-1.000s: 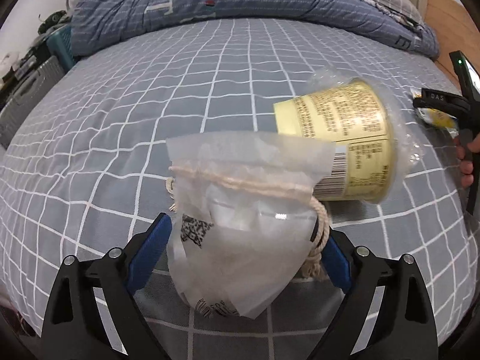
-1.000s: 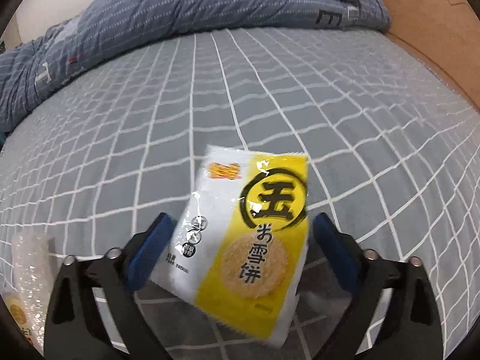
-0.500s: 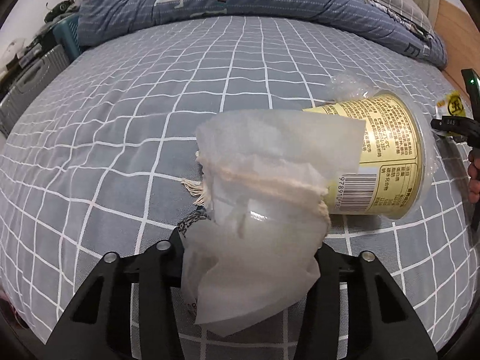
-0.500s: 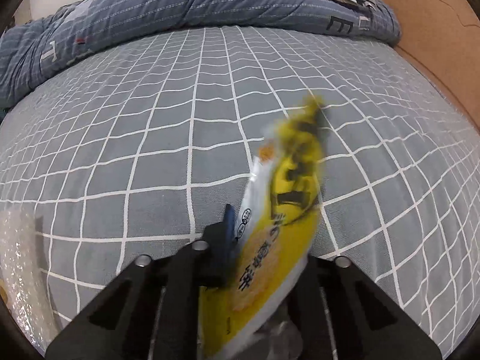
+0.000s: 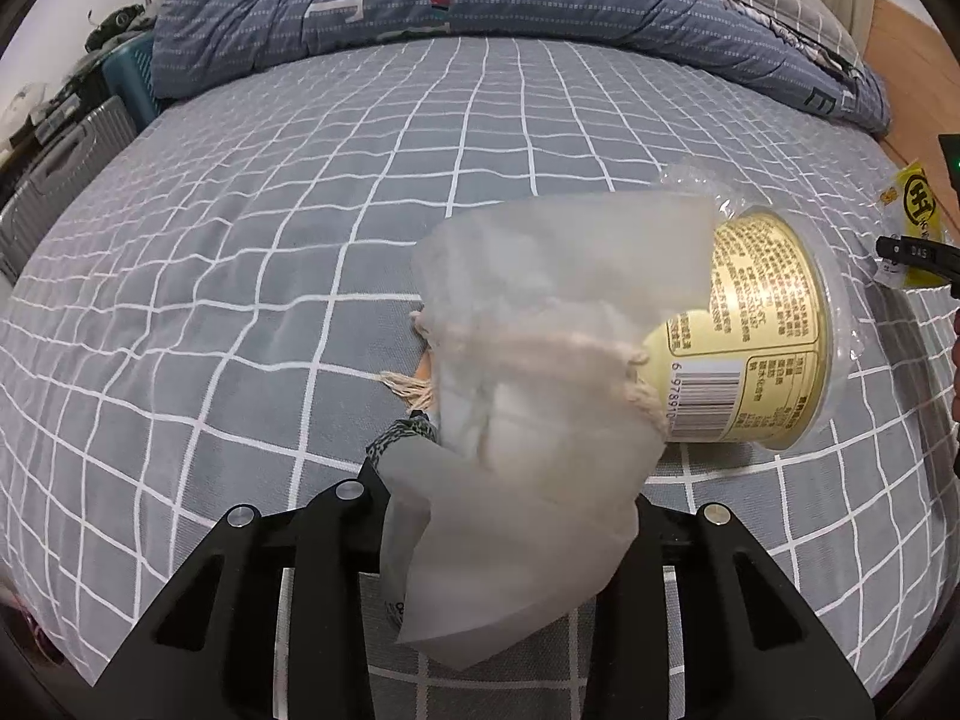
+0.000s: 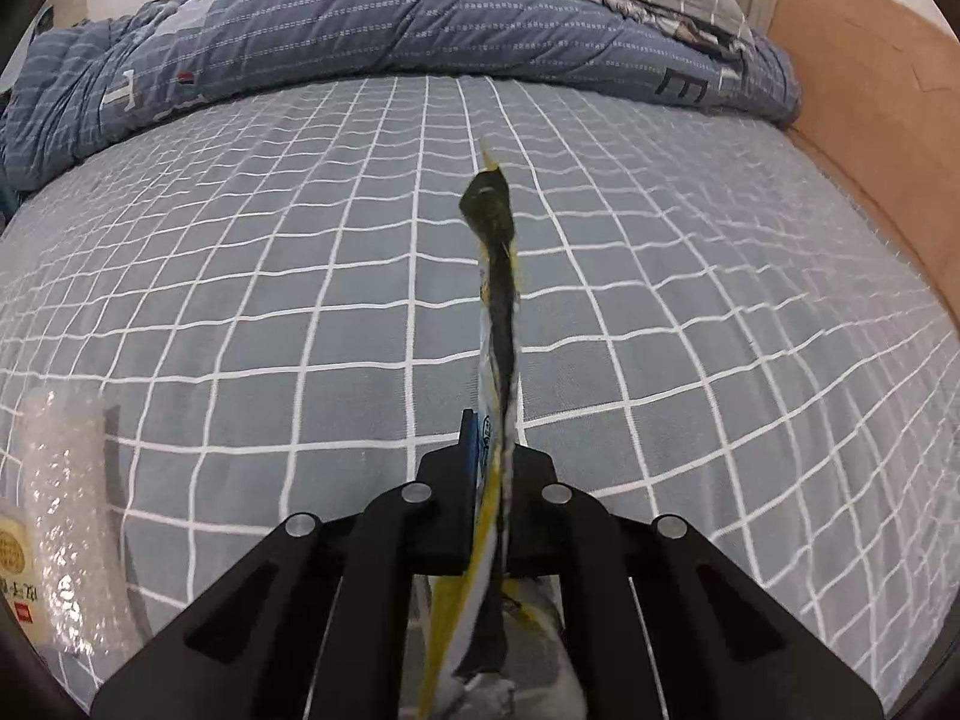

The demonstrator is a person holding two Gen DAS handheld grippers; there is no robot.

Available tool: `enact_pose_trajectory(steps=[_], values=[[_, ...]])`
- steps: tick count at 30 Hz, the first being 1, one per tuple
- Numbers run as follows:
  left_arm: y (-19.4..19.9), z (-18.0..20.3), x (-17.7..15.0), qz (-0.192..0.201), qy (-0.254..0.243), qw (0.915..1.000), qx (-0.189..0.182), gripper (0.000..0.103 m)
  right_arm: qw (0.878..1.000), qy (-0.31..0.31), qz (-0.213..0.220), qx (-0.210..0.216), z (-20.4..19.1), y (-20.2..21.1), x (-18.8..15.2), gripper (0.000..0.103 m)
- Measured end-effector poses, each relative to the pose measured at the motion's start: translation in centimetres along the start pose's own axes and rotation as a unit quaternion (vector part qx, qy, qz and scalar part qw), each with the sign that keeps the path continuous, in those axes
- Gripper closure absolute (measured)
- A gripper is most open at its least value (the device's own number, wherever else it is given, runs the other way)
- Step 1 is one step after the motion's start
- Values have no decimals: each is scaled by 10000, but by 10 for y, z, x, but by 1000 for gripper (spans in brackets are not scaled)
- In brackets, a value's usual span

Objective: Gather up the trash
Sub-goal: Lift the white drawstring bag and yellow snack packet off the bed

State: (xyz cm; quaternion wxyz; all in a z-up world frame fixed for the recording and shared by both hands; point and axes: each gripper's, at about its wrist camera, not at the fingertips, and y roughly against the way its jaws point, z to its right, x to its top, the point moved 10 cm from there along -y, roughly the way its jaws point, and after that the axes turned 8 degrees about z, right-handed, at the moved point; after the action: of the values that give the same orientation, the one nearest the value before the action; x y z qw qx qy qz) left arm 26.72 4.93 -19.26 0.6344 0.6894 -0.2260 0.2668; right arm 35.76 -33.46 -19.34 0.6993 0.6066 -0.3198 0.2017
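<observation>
Trash lies on a grey checked bedsheet (image 5: pixel 252 276). Left to right in the left wrist view: a translucent white drawstring bag (image 5: pixel 540 420) sits between the fingers of the left gripper (image 5: pixel 510 504), whose jaws are closing and press its crumpled lower part; at 2 o'clock from it a yellow cup (image 5: pixel 774 354) in clear plastic lies on its side, partly behind the bag; at 3 o'clock, by the frame edge, a yellow snack wrapper (image 5: pixel 912 210) shows. In the right wrist view, the right gripper (image 6: pixel 495 480) is clamped tight on that wrapper, held edge-on, pointing to 12 o'clock. A blue quilt (image 6: pixel 360 18) is bunched at the far end.
</observation>
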Motion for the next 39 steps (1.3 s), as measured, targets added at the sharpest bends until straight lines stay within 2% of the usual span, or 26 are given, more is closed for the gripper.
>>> enact_pose_trajectory(steps=[9,19,28,39], values=[[11,1,1,97,27,9999,-116,70,9998,126,160,-52,-6,46,4,97],[36,1,1,313,-33,9994,-113,70,9997,118,183,80,-19,88,-23,97],[55,6,-8,270,32,9990,-343,70,9994,29,275,205,-22,125,-36,97],[77,12,-25,230,98,9989,-408,70,9988,80,330,361,-33,161,-58,97]])
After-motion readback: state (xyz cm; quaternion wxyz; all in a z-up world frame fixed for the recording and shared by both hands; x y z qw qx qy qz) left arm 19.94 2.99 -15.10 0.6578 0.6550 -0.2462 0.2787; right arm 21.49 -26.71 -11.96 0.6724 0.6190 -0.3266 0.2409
